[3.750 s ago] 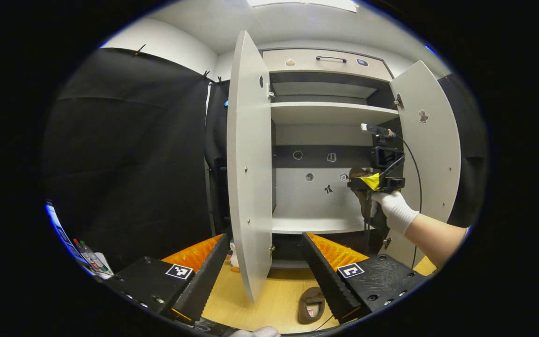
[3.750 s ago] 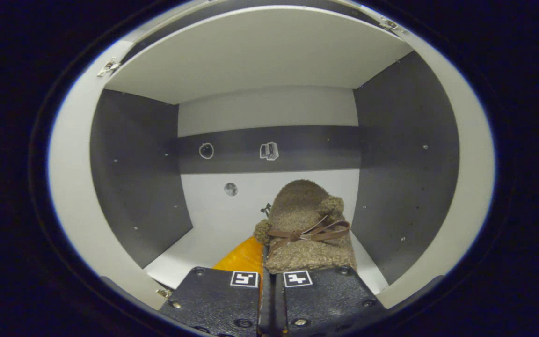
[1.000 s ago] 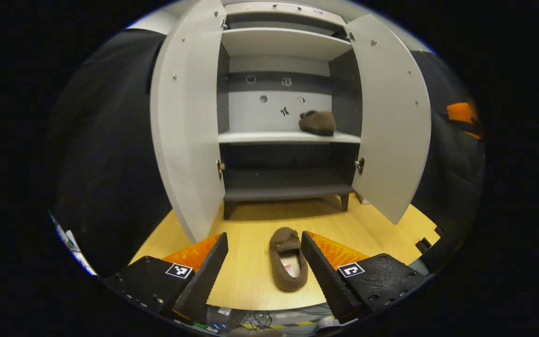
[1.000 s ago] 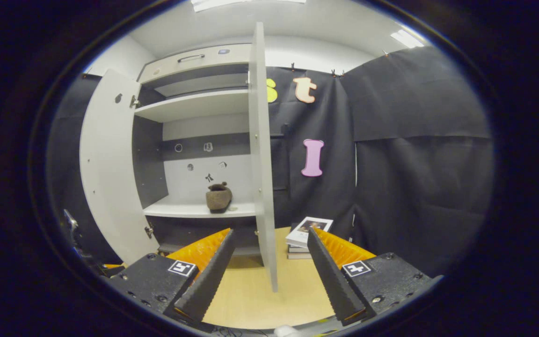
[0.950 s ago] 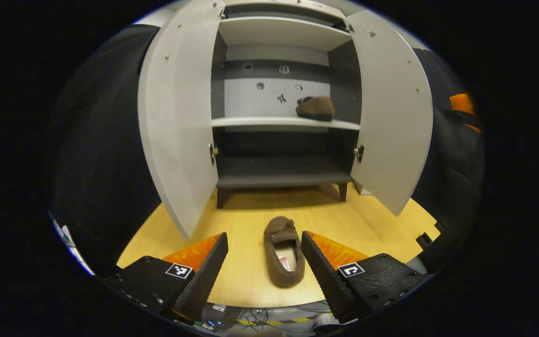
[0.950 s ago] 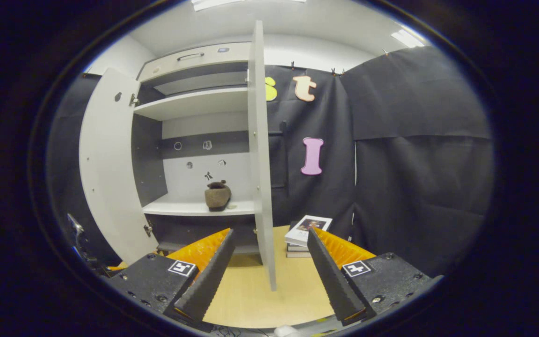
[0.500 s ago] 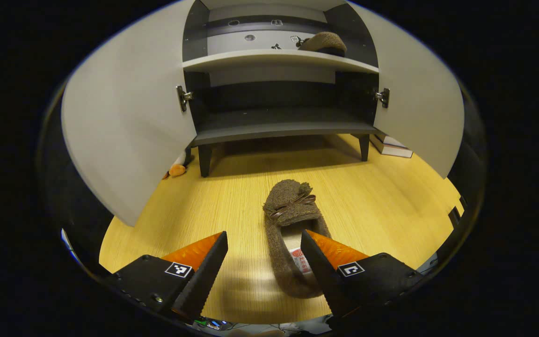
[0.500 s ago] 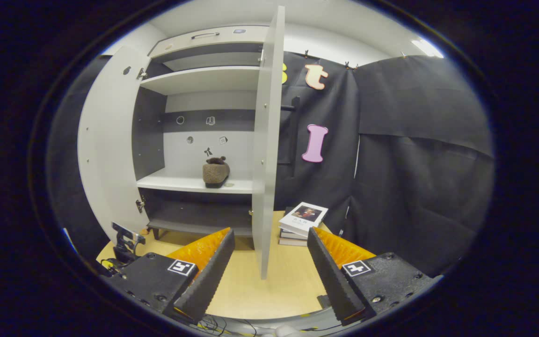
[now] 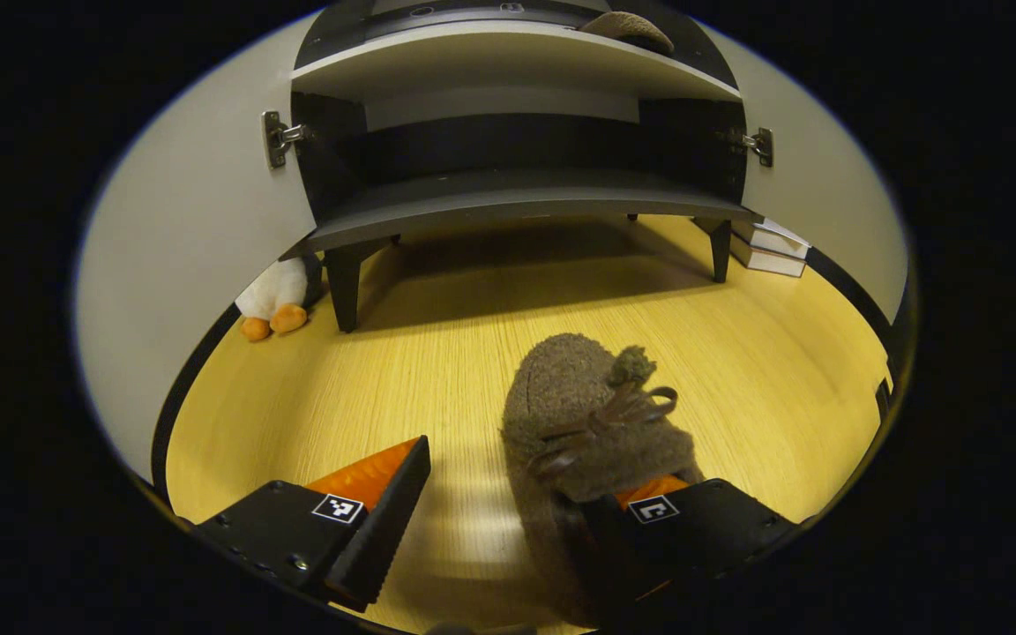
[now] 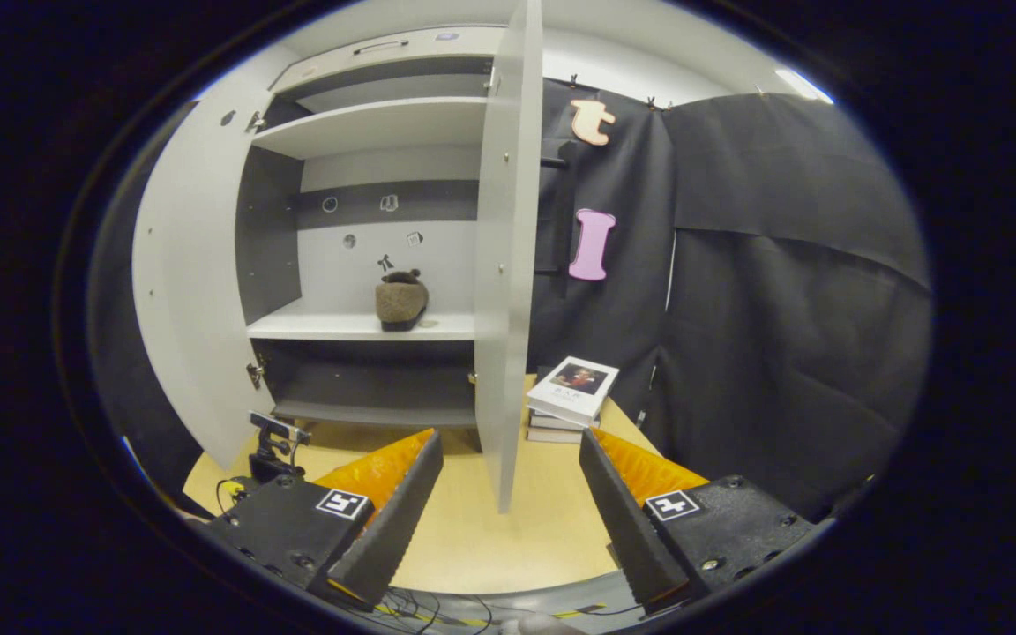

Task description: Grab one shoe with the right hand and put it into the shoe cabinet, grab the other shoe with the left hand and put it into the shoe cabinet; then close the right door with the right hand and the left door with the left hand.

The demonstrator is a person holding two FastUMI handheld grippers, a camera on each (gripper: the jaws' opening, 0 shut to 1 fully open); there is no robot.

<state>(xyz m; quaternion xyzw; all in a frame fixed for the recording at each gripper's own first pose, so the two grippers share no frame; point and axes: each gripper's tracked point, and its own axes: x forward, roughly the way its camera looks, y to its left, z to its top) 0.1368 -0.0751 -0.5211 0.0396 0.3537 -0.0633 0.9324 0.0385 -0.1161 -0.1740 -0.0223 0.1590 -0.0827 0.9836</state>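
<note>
Straddling the heel end of the brown fuzzy shoe on the wooden floor, the left tool is spread wide, not gripping. One finger sits down inside the shoe opening, mostly hidden by the upper; the other finger is off to the shoe's left side, clear of it, above bare floor. Shoe toe points toward the shoe cabinet, bow lace on top.

Cabinet stands on dark legs, both doors swung open. Left door and right door frame the left gripper view. Hinges visible on both sides. The other shoe already sits on the white shelf inside the cabinet, toward the shelf's right side; in the left gripper view its top just peeks over the shelf edge.

Right tool is released, fingers wide apart, holding nothing, hanging in the air back from the cabinet. Edge of the open right door lines up between its fingers, farther off. Left door open too.

Plush penguin lies on the floor by the cabinet's left leg. Stack of books on the floor just right of the cabinet, also seen at. Small camera rig low on the left in the right gripper view.
</note>
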